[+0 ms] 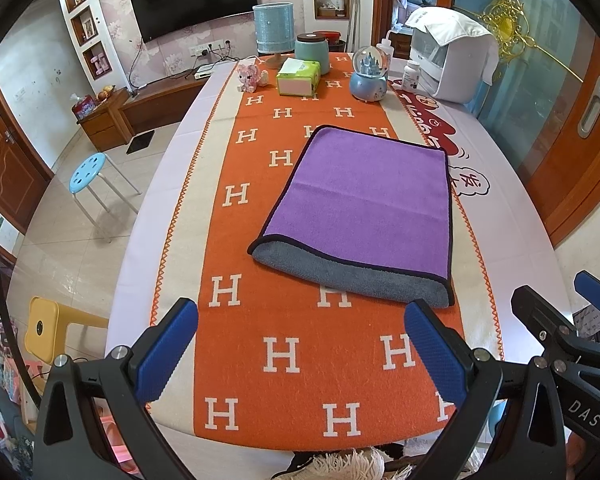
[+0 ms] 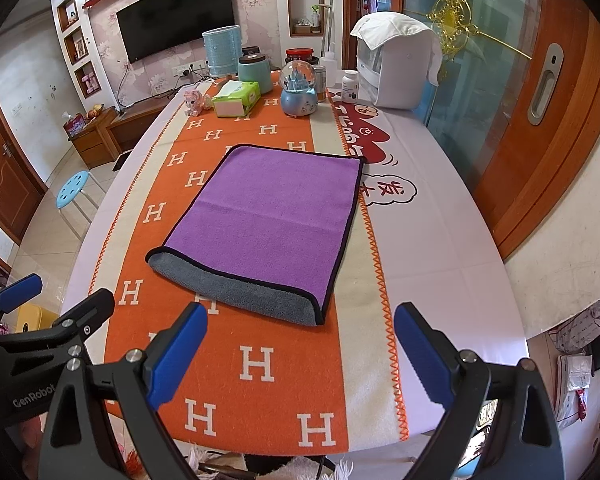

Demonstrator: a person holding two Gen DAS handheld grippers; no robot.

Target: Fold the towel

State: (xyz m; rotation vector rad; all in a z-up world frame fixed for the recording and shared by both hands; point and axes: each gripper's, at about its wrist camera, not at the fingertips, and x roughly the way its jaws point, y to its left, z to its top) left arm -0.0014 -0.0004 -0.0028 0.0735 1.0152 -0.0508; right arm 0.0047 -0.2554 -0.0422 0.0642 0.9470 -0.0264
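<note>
A purple towel (image 1: 364, 200) with black trim and a grey underside lies folded flat on the orange H-patterned runner (image 1: 292, 360). Its grey lower layer sticks out along the near edge. It also shows in the right wrist view (image 2: 268, 216). My left gripper (image 1: 300, 344) is open and empty, held above the runner just in front of the towel's near edge. My right gripper (image 2: 300, 344) is open and empty, in front of the towel's near right corner. The right gripper also shows at the right edge of the left wrist view (image 1: 572, 320).
At the table's far end stand a tissue pack (image 1: 298, 78), a snow globe (image 1: 370, 76), a teal jar (image 1: 313, 50), a blue lamp (image 1: 274, 32), a pill bottle (image 1: 412, 76) and a white appliance (image 1: 456, 60). A blue stool (image 1: 88, 168) stands left of the table.
</note>
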